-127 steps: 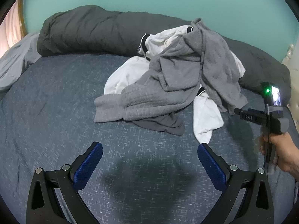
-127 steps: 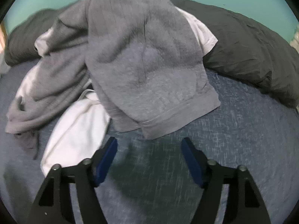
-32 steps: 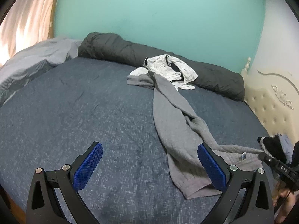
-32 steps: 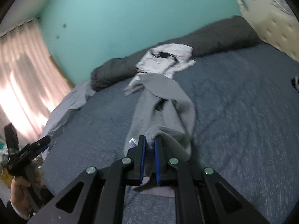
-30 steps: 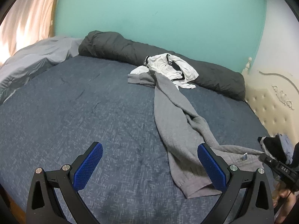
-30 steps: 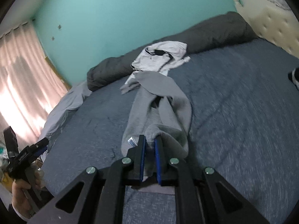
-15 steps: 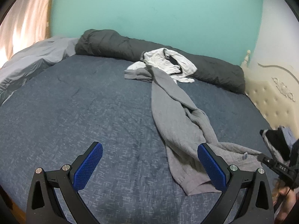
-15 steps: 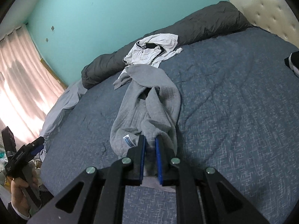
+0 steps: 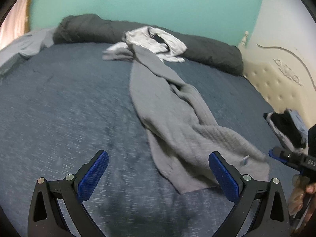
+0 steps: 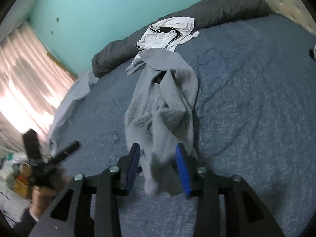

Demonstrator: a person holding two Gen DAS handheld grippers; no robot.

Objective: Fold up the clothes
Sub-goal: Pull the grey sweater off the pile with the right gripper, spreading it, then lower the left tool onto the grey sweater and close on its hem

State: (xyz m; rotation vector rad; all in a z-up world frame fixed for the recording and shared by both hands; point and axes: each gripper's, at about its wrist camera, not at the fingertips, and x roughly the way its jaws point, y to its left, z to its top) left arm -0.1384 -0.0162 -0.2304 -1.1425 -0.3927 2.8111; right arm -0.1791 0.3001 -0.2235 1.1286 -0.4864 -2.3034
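The grey garment [image 9: 167,106] lies stretched out in a long twisted strip on the blue bed [image 9: 59,102]. Its far end reaches the white garment [image 9: 156,41], which lies heaped against the dark rolled duvet [image 9: 207,49] along the teal wall [image 9: 148,0]. Its near end lies at the right gripper [image 10: 158,165].

Right gripper: the jaws have just been opening. The blue pads [image 10: 182,169] stand apart on either side of the near end of the grey garment. The cloth hangs loose between the pads, and a gap shows on both sides, so the grip is released.

Left gripper [image 9: 158,173]: jaws spread wide, nothing between them. It hangs over the bed, with the near edge of the grey garment just beyond its right pad. In the right wrist view it appears blurred at lower left, carried in a hand [image 10: 42,199].

In the left wrist view, the tip of the right gripper shows at the right edge, touching or just beside the corner of the grey garment. A dark pile of clothes [image 9: 286,126] lies on the bed near the cream headboard [image 9: 276,79]. A pink curtain [image 10: 25,79] hangs at the left of the right wrist view.
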